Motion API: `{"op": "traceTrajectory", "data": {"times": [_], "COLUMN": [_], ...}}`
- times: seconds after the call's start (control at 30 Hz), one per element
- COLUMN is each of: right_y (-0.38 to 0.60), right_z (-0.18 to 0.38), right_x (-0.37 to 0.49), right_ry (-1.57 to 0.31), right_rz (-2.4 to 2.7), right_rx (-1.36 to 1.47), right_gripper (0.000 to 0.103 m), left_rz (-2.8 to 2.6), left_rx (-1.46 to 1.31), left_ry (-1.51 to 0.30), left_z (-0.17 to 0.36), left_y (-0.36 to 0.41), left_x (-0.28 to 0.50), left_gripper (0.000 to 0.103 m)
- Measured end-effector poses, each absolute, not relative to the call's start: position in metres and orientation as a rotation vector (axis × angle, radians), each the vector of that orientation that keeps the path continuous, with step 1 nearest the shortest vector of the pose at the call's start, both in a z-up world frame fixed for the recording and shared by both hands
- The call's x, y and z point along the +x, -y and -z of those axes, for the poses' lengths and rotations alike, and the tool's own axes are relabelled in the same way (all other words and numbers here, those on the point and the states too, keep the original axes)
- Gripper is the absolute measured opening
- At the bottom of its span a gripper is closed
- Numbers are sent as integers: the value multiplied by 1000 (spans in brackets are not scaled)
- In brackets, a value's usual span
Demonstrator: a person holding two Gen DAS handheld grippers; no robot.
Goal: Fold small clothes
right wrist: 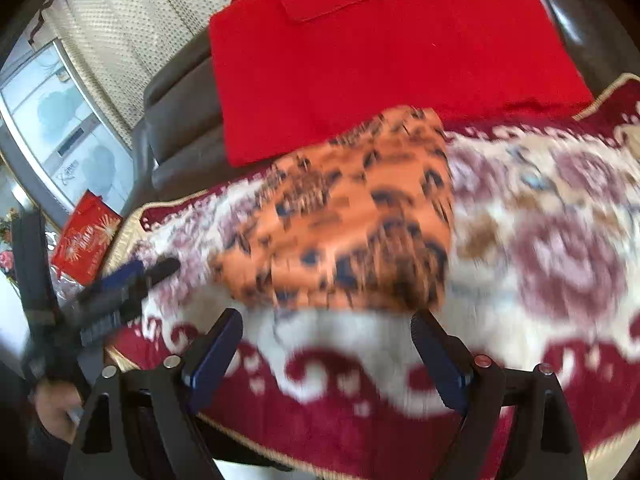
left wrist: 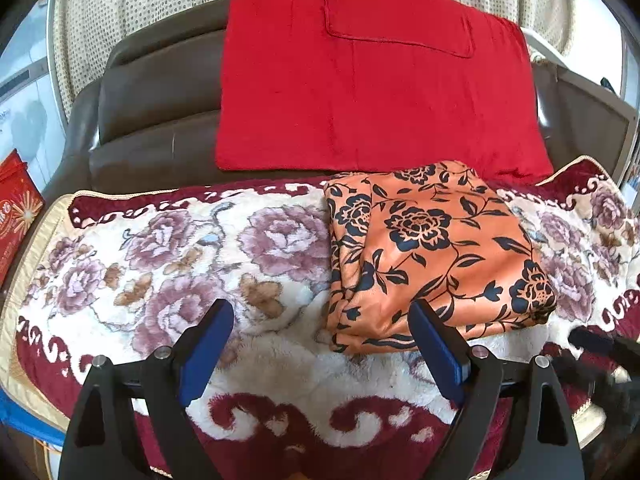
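the folded orange garment with a dark blue floral print (left wrist: 432, 256) lies as a neat rectangle on a plush cream and maroon blanket with rose patterns (left wrist: 180, 256), its far edge near the bright red folded cloth with a stitched pocket (left wrist: 372, 80) that drapes over a dark brown leather sofa back (left wrist: 160, 112). the left tool (left wrist: 322, 316) hangs above the blanket with its blue-padded fingers (left wrist: 208, 344) spread apart and holding nothing, the right one just over the garment's near edge. the right tool (right wrist: 326, 328), seen in a motion-blurred view, is likewise spread wide and empty, just short of the garment's (right wrist: 344, 216) near edge. a red gift bag with gold starbursts (left wrist: 18, 204) stands off the blanket's left end, before a cream dotted curtain (left wrist: 132, 12).
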State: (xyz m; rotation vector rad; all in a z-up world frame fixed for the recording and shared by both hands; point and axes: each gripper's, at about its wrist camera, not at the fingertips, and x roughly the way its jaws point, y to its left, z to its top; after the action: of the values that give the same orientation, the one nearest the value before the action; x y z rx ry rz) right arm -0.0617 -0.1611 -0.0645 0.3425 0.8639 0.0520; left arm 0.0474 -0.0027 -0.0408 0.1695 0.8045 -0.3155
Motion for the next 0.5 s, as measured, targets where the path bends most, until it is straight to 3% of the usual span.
{"op": "traceTrajectory", "data": {"times": [0.17,0.27,0.5], "right_y": [149,149,143], "right_z": [39,25,28], "right_x": [-63,-59,-53], "right_ry": [-837,-795,-814], "right_rz": [84,150,151], "right_rx": [166,113,90], "right_gripper": [89,97,100], "left_rz": [322,328,334], "left_rx": [163,136,119], "left_ry": [-804,-814,-812], "left_z": [33,26,19], "left_y": [14,16,16], "left_x": [43,39,35], "left_gripper": [90,102,102]}}
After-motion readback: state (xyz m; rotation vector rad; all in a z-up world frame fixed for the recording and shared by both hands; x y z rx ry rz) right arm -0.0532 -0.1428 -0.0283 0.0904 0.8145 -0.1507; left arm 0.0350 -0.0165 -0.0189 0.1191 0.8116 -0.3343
